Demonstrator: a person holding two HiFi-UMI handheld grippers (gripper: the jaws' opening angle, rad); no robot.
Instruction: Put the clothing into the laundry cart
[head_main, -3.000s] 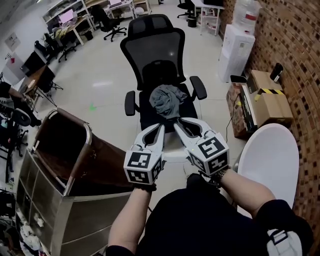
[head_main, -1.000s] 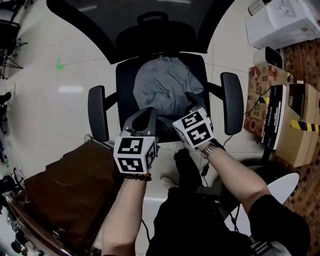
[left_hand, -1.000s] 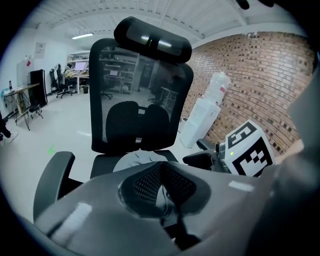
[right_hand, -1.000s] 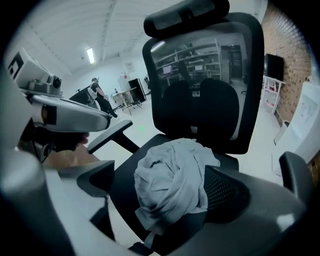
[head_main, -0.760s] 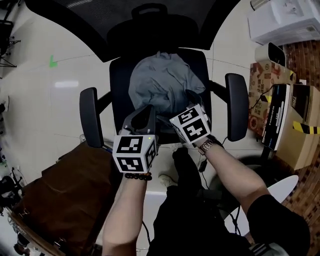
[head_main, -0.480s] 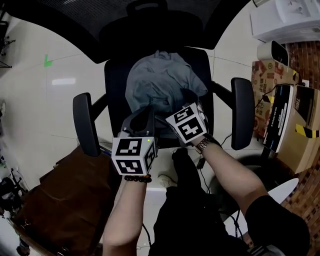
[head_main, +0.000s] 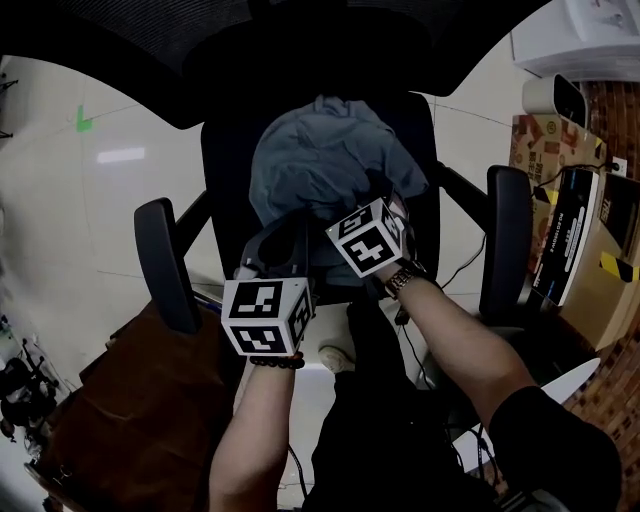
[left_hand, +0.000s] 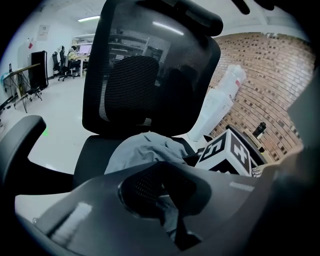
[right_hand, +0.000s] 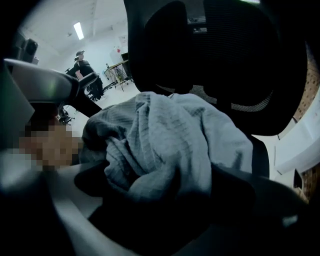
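A crumpled grey garment lies on the seat of a black office chair. My right gripper is pushed into the garment's near right edge. Its jaws stand wide open, with a bunched fold of the cloth between them and no pad pressing on it. My left gripper hovers at the seat's front edge, just short of the garment, with its jaw tips together and nothing in them. The laundry cart, lined in brown, stands low at the left beside the chair.
The chair's armrests flank the seat, and its mesh backrest rises behind the garment. Cardboard boxes and a white appliance stand by the brick wall on the right. A person sits far off.
The view has closed in on the chair seat. My right gripper has pushed forward into the garment's near edge. The left gripper has kept its place by the seat front.
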